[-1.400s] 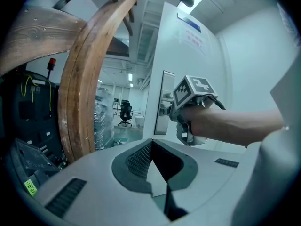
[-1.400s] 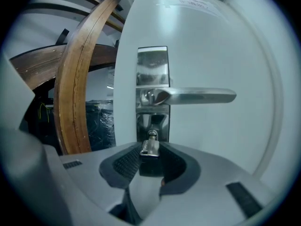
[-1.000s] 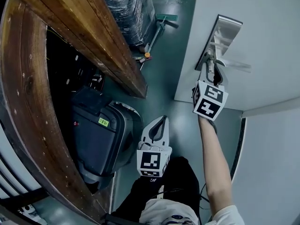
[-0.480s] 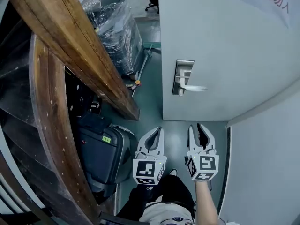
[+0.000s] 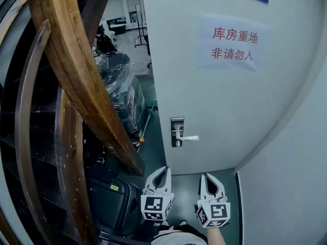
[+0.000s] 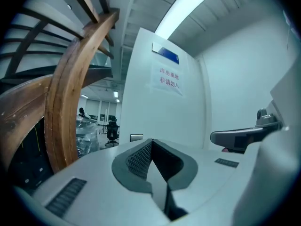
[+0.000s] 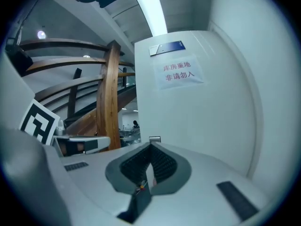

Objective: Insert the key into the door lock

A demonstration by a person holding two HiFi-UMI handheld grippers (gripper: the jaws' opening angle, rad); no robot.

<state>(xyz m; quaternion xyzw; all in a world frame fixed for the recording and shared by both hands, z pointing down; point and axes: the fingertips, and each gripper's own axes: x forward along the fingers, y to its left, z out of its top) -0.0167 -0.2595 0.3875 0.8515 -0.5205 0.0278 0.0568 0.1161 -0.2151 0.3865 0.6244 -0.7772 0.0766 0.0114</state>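
The white door [image 5: 214,101] carries a metal lock plate [image 5: 177,131] with a lever handle [image 5: 188,137]. A small dark spot sits under the handle, and I cannot make out a key there. My left gripper [image 5: 164,169] and right gripper [image 5: 206,176] hang side by side in front of the door, well short of the lock, and both are shut. In the right gripper view the lock plate [image 7: 154,139] shows just past the gripper [image 7: 151,145]. A thin pale sliver and an orange speck lie at the seam of its jaws, and I cannot tell what they are. In the left gripper view the left gripper [image 6: 151,141] holds nothing.
A curved wooden stair stringer [image 5: 82,86] runs down the left. Behind it stand a plastic-wrapped stack [image 5: 120,91] and a black suitcase [image 5: 110,200]. A white wall [image 5: 291,177] closes in on the right. A paper sign [image 5: 232,44] is stuck on the door.
The right gripper left the lock plate, drew back beside the left gripper with its jaws wide, then shut them. The door now looks farther off and more of it shows.
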